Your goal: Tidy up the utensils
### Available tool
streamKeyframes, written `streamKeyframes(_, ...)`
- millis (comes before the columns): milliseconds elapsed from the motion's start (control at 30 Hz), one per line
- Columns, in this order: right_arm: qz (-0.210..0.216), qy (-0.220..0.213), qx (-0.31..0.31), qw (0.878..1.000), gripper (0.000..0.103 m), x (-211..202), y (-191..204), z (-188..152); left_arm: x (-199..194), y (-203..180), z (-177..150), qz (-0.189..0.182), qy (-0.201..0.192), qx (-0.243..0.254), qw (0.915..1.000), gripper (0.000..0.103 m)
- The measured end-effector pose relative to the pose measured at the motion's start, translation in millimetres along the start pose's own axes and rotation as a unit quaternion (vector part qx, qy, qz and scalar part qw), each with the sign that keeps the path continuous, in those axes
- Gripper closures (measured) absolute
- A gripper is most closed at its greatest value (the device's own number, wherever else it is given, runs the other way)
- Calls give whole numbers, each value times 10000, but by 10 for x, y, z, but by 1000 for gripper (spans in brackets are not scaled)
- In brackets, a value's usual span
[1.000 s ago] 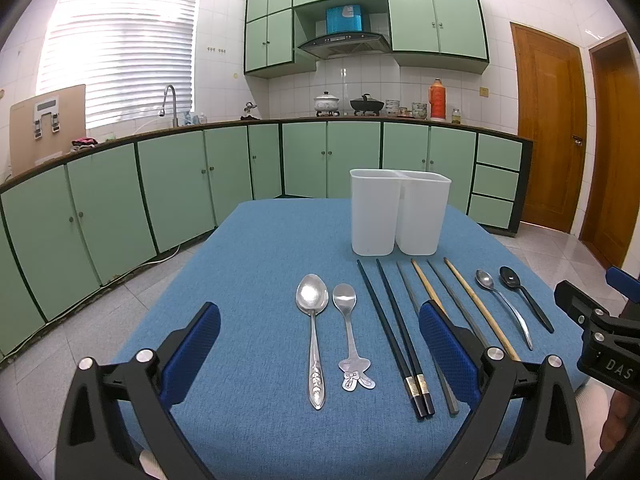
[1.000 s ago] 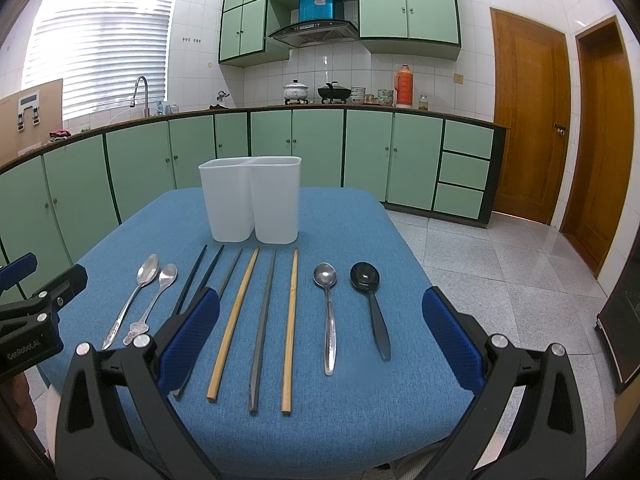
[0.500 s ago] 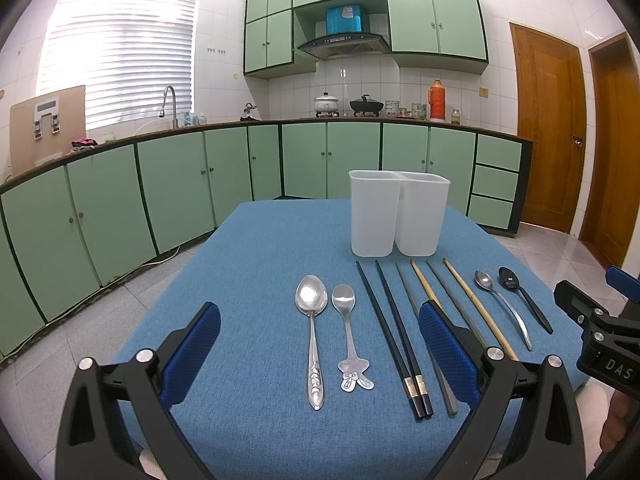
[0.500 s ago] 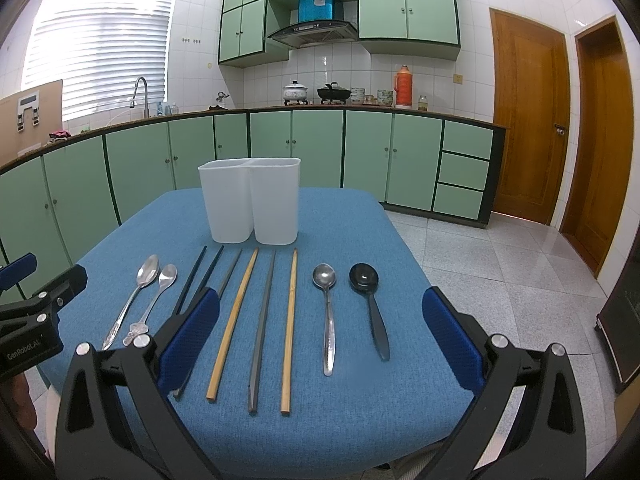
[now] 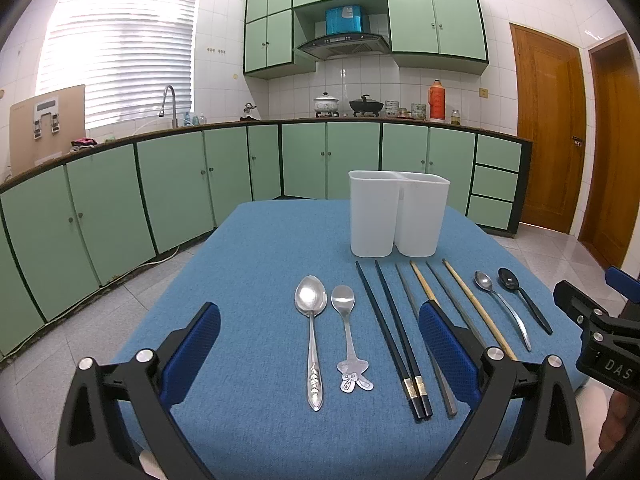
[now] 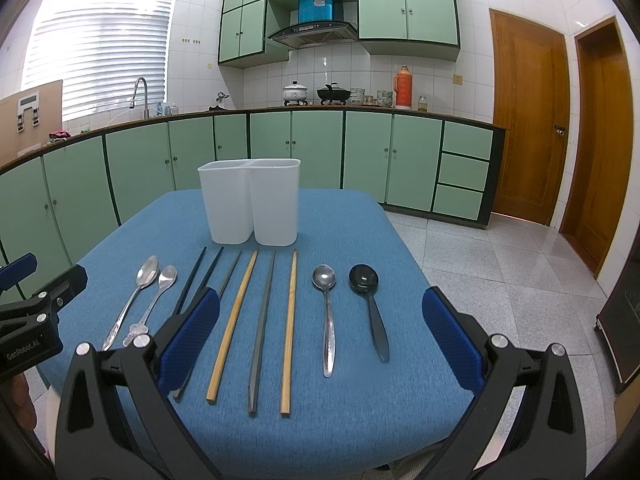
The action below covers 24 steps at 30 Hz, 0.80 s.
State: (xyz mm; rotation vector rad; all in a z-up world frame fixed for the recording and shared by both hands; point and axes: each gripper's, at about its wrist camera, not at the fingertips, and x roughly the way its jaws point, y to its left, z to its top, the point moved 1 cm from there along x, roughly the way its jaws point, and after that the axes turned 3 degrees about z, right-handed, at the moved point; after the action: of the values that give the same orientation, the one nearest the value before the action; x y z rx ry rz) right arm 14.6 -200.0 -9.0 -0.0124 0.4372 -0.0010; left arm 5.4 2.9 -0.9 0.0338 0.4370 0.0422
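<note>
Both my grippers are hovering over the near edge of the blue bench (image 5: 256, 248), jaws wide open with nothing in them: left gripper (image 5: 319, 354), right gripper (image 6: 320, 336). The utensils lie in a row in front of the white two-part holder (image 6: 250, 200): two silver spoons (image 5: 312, 320) on the left, black chopsticks (image 5: 394, 336), grey and wooden chopsticks (image 6: 262, 320), then a silver spoon (image 6: 326, 308) and a black spoon (image 6: 368, 300) on the right.

Both views drift very slightly; nothing on the table (image 5: 260, 264) moved
</note>
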Motion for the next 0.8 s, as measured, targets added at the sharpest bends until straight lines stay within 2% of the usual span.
streamKeyframes(433,-21,26,33,10000,5,14,-40,-25,83,12,-6,-24,94,-61,9999,6)
streamKeyframes(633,-228,197,40,9995,5,193,-135,-20,301,188,-19,74,475,-219,9986,6)
streamKeyframes(800,-360,343,97,9987,5,394,-285,-8,629,330,-38,170,1067,-372,9934,6)
